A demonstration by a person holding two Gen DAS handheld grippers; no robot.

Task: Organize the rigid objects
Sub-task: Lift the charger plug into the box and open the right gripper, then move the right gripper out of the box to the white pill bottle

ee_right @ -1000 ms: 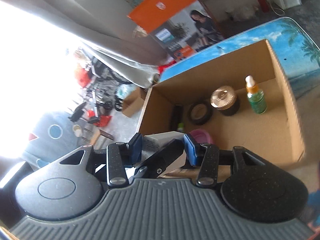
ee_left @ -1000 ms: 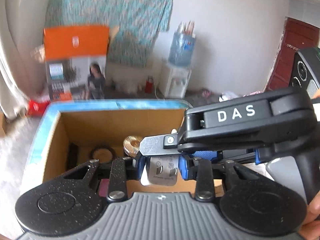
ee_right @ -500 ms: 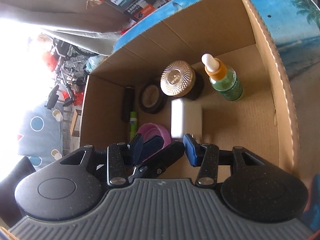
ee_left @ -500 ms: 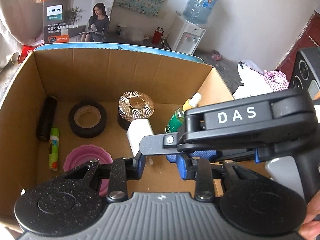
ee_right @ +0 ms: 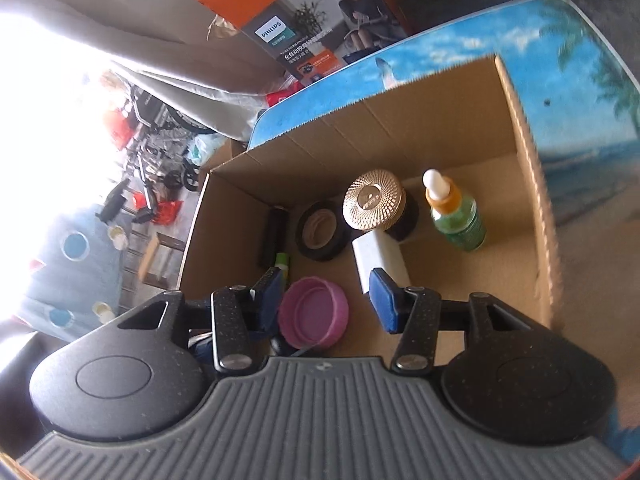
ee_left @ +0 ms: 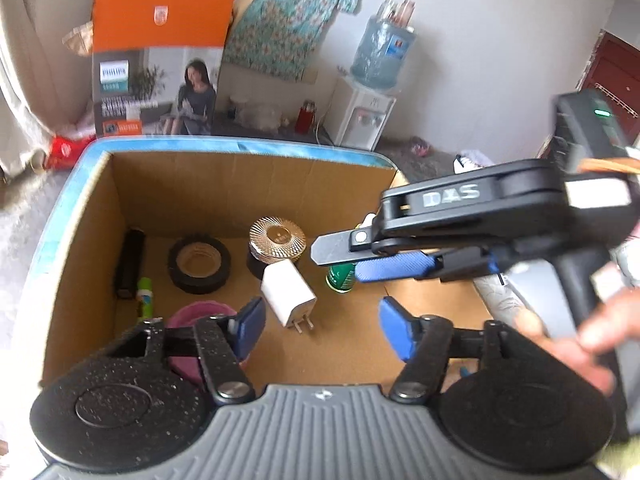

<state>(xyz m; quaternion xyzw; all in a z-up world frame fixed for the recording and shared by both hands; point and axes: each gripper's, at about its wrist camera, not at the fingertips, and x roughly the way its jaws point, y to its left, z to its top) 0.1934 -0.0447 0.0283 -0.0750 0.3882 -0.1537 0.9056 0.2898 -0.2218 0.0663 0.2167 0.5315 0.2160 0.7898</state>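
An open cardboard box (ee_left: 248, 184) (ee_right: 440, 120) holds a white charger plug (ee_left: 287, 295) (ee_right: 378, 258), a gold-lidded jar (ee_left: 277, 240) (ee_right: 374, 200), a black tape roll (ee_left: 199, 258) (ee_right: 322, 236), a green dropper bottle (ee_left: 340, 278) (ee_right: 456, 216), a pink lid (ee_left: 192, 316) (ee_right: 312, 314), a black tube (ee_left: 130, 262) (ee_right: 276, 232) and a green stick (ee_left: 145, 296). My left gripper (ee_left: 322, 330) is open and empty above the box, near the plug. My right gripper (ee_right: 324, 298) is open and empty above the pink lid; it also shows from the side in the left wrist view (ee_left: 360, 254).
The box sits on a table with a blue beach print (ee_right: 580, 80). An orange Philips carton (ee_left: 156, 60) stands behind it. A water dispenser (ee_left: 366, 116) stands by the far wall. A hand (ee_left: 576, 340) holds the right gripper's handle.
The white charger plug was held between the grippers a second ago; it now lies on the box floor. Both grippers have opened wide and pulled back from it.
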